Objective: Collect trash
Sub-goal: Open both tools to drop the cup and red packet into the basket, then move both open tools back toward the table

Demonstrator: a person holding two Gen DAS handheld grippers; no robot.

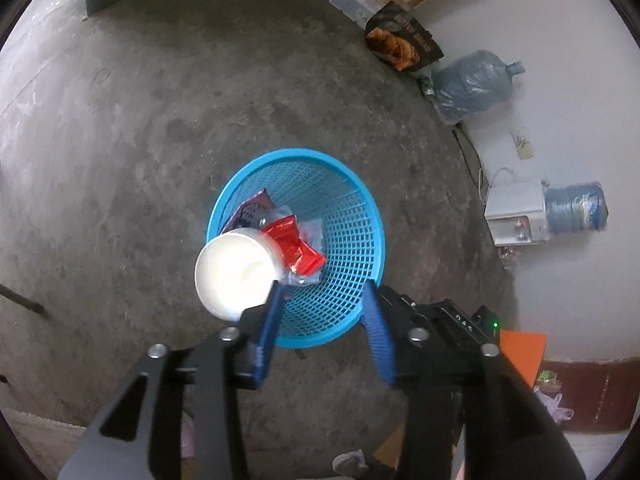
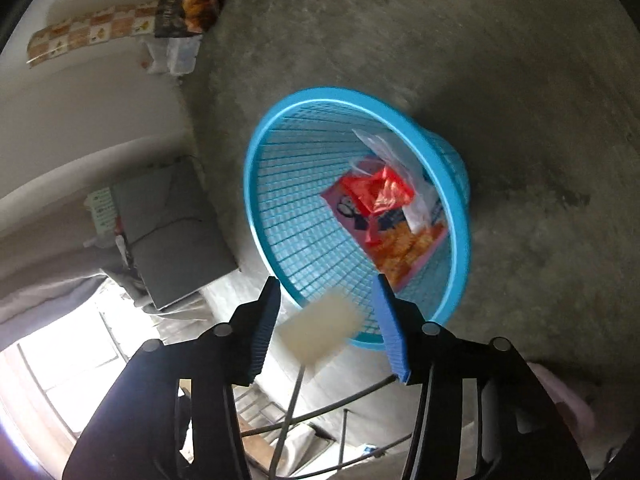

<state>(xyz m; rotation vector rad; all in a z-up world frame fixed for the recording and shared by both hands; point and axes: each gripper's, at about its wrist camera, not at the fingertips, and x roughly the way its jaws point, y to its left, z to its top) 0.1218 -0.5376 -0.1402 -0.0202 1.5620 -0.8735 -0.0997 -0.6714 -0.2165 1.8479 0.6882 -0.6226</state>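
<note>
A blue mesh basket (image 1: 344,240) stands on the concrete floor and holds a red wrapper (image 1: 296,246), a pink snack packet (image 1: 250,212) and clear plastic. A white paper cup (image 1: 234,270) is in the air over the basket's near-left rim, just off my left gripper's left finger. My left gripper (image 1: 322,294) is open above the basket. In the right wrist view the basket (image 2: 456,216) holds the red wrapper (image 2: 380,190) and the snack packet (image 2: 408,248). My right gripper (image 2: 326,292) is open, with a blurred pale piece (image 2: 318,330) loose between its fingers.
Along the wall lie a black bread bag (image 1: 402,42), a clear plastic box (image 1: 352,0), two large water bottles (image 1: 474,84), and a white box (image 1: 516,212). A grey mat (image 2: 172,228) and metal frame rods (image 2: 288,412) lie to the right gripper's left.
</note>
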